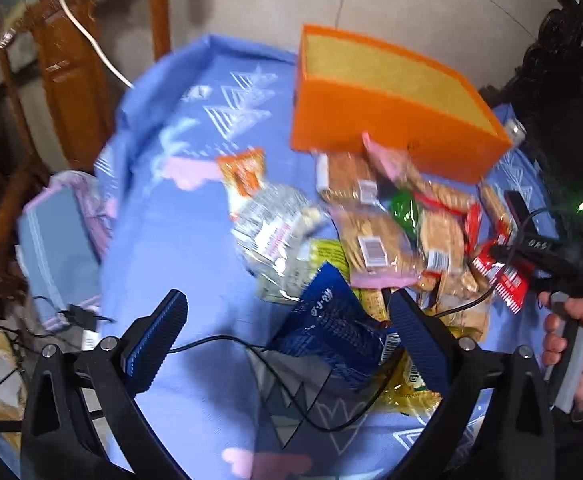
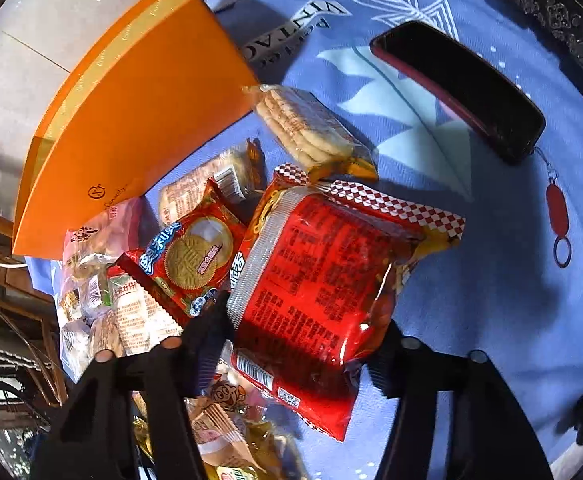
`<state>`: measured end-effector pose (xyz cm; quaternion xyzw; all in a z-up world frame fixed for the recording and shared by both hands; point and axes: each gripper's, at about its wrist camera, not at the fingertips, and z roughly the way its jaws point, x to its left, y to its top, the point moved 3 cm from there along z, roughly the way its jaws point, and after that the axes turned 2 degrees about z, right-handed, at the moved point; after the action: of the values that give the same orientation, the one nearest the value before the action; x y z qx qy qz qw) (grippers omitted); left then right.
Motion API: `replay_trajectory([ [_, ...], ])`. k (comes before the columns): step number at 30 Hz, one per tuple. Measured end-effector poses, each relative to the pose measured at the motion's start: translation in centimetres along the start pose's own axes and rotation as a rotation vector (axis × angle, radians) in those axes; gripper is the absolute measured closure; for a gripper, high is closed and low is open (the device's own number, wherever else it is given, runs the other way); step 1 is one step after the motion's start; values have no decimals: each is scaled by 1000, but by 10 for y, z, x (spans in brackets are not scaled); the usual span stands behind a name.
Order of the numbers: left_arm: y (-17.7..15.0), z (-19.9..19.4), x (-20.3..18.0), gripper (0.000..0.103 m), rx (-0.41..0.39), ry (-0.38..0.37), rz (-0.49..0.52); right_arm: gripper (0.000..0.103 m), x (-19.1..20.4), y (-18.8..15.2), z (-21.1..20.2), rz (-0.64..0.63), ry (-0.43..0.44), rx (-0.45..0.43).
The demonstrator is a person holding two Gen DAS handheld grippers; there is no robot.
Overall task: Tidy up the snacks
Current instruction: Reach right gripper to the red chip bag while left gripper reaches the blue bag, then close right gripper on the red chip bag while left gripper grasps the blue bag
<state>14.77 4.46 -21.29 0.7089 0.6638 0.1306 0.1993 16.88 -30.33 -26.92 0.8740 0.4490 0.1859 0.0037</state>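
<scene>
A pile of snack packets (image 1: pixel 391 232) lies on a blue patterned cloth (image 1: pixel 179 240) in front of an orange box (image 1: pixel 371 128). My left gripper (image 1: pixel 287 320) hangs open over the near edge of the pile, with a dark blue packet (image 1: pixel 331 328) below and between its fingers, not pressed. In the right wrist view my right gripper (image 2: pixel 301 322) is shut on a red noodle packet (image 2: pixel 323 272), which bulges between the fingers. Beside it lie a red round-cookie packet (image 2: pixel 191 256) and a clear biscuit pack (image 2: pixel 311 128). The orange box (image 2: pixel 131 120) stands at the upper left.
A black case (image 2: pixel 459 88) with a red key tag (image 2: pixel 557 216) lies on the cloth (image 2: pixel 471 280) to the right. A black cable (image 1: pixel 291 400) loops across the cloth. A wooden chair (image 1: pixel 67 92) stands beyond the table's left edge. A hand (image 1: pixel 571 340) holds the right gripper's handle.
</scene>
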Motion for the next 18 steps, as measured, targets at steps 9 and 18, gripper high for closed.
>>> replay_trajectory([
  [9,-24,53,-34,4,-12,-102,326,67,-2,-15,-23,-115,50,-21],
  [18,-33,64,-38,14,-23,-298,447,73,0,-25,-39,-225,129,-59],
])
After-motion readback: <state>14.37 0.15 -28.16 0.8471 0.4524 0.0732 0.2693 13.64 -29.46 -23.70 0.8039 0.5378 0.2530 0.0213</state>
